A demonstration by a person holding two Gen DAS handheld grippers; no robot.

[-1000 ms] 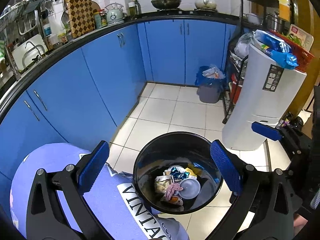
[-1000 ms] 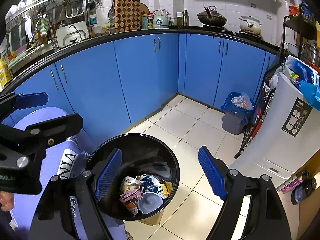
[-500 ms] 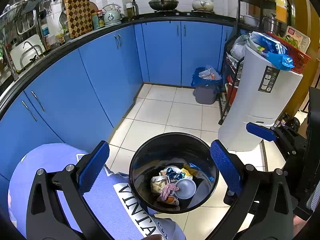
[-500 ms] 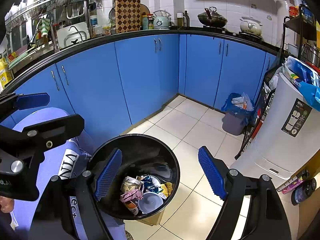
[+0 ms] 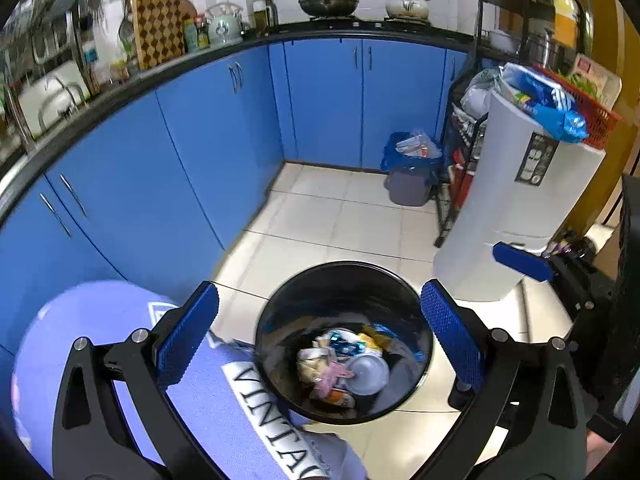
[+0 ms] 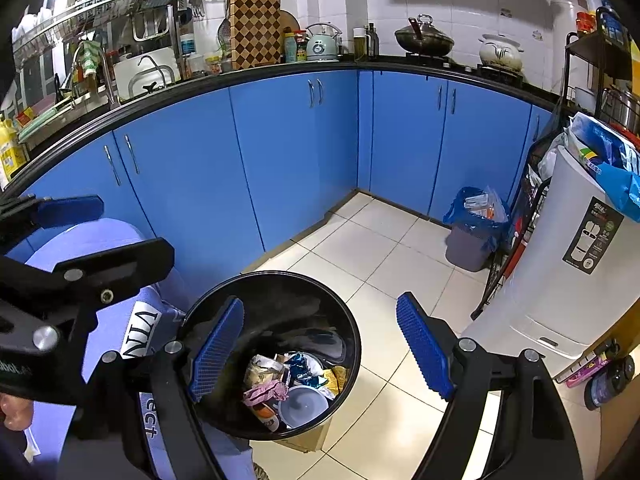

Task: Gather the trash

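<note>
Left wrist view: the left gripper (image 5: 318, 336) is seen pointing steeply down over a black round bin (image 5: 404, 280) on the tiled floor, its blue-padded jaws spread wide to either side of the bin's mouth with nothing between the pads. At the bin's bottom the trash (image 5: 342, 366) is piled: crumpled wrappers, a pink scrap and a pale round lid (image 5: 368, 374). A lilac garment printed with white lettering (image 5: 224, 396) is draped touching the bin's left side. Only here is one blue pad of the right gripper (image 5: 522, 262) caught at the right edge, in front of a white appliance (image 5: 516, 216) topped by blue packets. Compared with a second ago, the bin's mouth sits slightly lower and further left in the picture, and the shelves on the left are now blurred.

Right wrist view: the right gripper (image 6: 320, 346) is likewise angled down at the bin (image 6: 352, 336), jaws wide apart and empty; its left pad overlaps the bin's rim while its right pad stands over bare tile. The trash (image 6: 288, 386) is seen from a little further right. Only here is the left gripper (image 6: 68, 248) shown from its side at the left edge, above the garment (image 6: 108, 340), and a fingertip (image 6: 14, 414) is glimpsed at the lower left. A small grey bin lined with a blue bag (image 6: 472, 232) stands well apart by the far cupboards. Nothing here is seen to have changed from the earlier picture.
</note>
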